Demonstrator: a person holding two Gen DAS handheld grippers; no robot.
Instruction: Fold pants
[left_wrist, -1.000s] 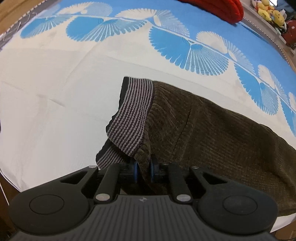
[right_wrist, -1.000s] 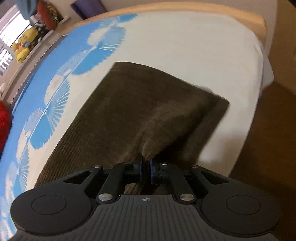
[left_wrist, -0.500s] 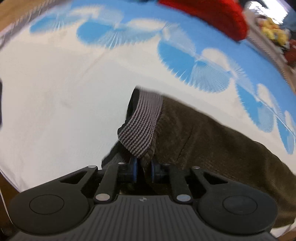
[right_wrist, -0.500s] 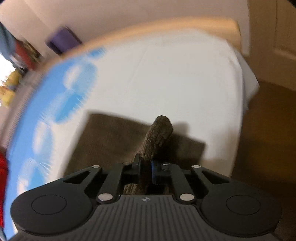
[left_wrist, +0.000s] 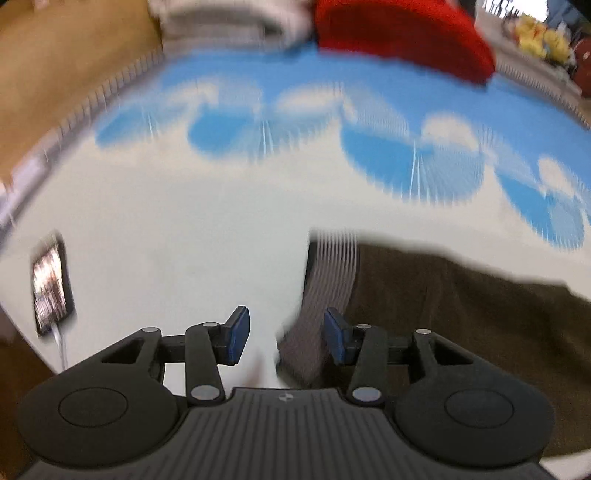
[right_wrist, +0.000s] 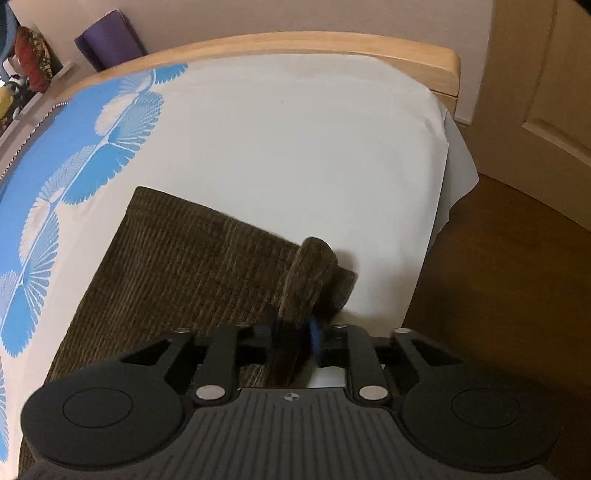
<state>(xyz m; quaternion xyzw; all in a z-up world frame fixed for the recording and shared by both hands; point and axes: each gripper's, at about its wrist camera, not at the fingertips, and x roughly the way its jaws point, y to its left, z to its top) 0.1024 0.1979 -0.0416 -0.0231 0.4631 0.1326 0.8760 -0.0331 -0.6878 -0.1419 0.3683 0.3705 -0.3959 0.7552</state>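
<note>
Gaping wide, my left gripper (left_wrist: 286, 338) held nothing — the striped waistband (left_wrist: 325, 280) lay just ahead; my right gripper (right_wrist: 293, 338) pinched a raised fold of the pants (right_wrist: 177, 266).

Pants (right_wrist: 177, 266): dark olive-brown corduroy, fine ribbed texture; waistband (left_wrist: 328, 277) grey with thin dark stripes
Bed sheet (right_wrist: 295, 147): white, bright blue band with white and blue fan-leaf pattern (right_wrist: 110, 162)
Bed frame (right_wrist: 332, 40): light wood
Red pillow (left_wrist: 399, 33) at blue edge
Left hand-held gripper (left_wrist: 286, 339): black body, blue pads (left_wrist: 238, 336)
Right hand-held gripper (right_wrist: 295, 332): black, blue pads
Floor (right_wrist: 498, 258): dark brown
</note>
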